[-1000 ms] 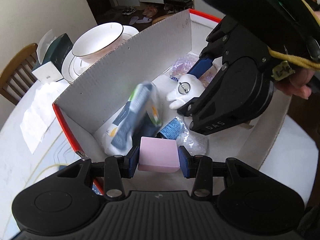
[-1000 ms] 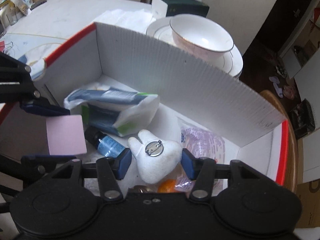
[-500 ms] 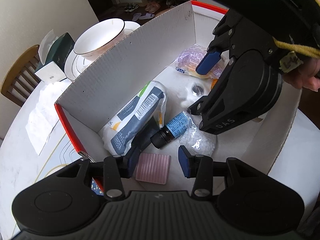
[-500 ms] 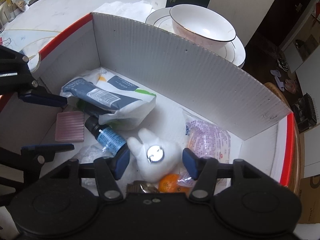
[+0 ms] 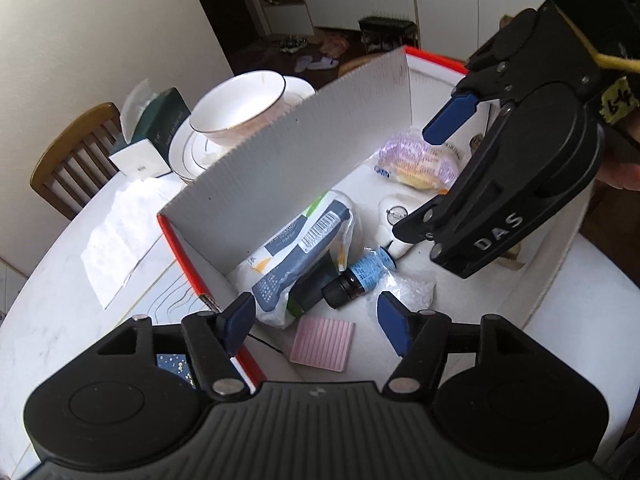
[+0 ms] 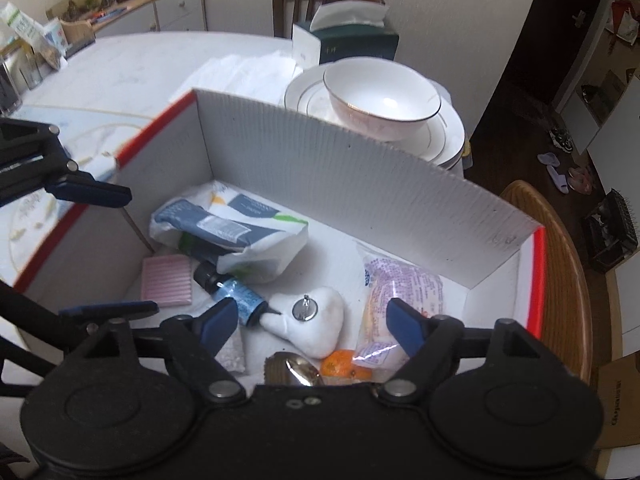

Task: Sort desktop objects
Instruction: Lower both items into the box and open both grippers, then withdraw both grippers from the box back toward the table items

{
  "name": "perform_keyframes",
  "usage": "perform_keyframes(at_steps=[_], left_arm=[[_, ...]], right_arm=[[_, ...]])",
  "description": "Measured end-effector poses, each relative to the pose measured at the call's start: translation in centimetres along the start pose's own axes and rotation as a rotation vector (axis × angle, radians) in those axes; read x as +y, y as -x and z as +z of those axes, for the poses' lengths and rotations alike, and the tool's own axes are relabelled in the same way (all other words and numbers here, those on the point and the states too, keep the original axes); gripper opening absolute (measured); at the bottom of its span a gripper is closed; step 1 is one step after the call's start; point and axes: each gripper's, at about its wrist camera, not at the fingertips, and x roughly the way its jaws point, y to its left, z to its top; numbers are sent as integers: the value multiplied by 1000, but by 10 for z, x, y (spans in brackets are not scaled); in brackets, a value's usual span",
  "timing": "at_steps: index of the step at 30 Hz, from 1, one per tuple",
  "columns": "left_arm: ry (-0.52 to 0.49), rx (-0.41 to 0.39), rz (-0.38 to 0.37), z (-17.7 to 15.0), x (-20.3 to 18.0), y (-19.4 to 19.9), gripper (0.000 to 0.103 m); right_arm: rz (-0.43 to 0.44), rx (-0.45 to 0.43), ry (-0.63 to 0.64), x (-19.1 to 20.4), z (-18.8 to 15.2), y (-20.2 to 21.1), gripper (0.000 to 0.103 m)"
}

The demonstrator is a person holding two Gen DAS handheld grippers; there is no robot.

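**Clerk:** Desktop objects, sorted lot, listed near to far. Left tool [image 5: 316,320]: spread wide, nothing held, above the near end of the box [image 5: 288,160]. Right tool [image 6: 308,322]: likewise wide open and empty, over the box's other end.

**Checker:** Contents?

**Clerk:** Item one, pink ribbed pad [image 5: 322,344], flat on the box floor right under the left tool. Item two, small dark bottle with a blue label [image 5: 357,278], lying on its side just beyond the pad. Item three, a clear crinkled packet [image 5: 412,294] beside the bottle. Item four, tissue pack in blue and white wrap [image 5: 296,260], leaning against the far wall over a dark green tube. Item five, white plush with a metal pin [image 6: 316,320], its tip touching the bottle's end. Item six, an orange [image 6: 340,364] and a shiny wrapped thing (too small to identify) under the right tool. Item seven, purple snack bag [image 6: 400,284] at the far end.

**Checker:** Outside the box?

**Clerk:** On the tabletop [image 6: 132,76]: a dark speckled item [image 5: 174,364] showing behind the left tool, a sheet of paper, a bowl [image 6: 382,102] on stacked plates, a tissue box [image 6: 348,40].

**Checker:** Progress?

**Clerk:** In my judgement, nearly complete. Seven entries are boxed; the speckled item may be left, if it counts at all.
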Motion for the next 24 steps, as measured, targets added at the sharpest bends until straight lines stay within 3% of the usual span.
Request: perform_keyframes(at_steps=[8,15,24], left_arm=[[33,-75,-9,-8,-1,24,71],[102,-147,-24,-18,8,44,78],[192,-198,-55,-34,22,61,85]], right_arm=[[73,-110,-42,-4,-6,40,88],[111,-202,-56,-1,-14,72,101],[143,-285,-94,12,-24,93,103]])
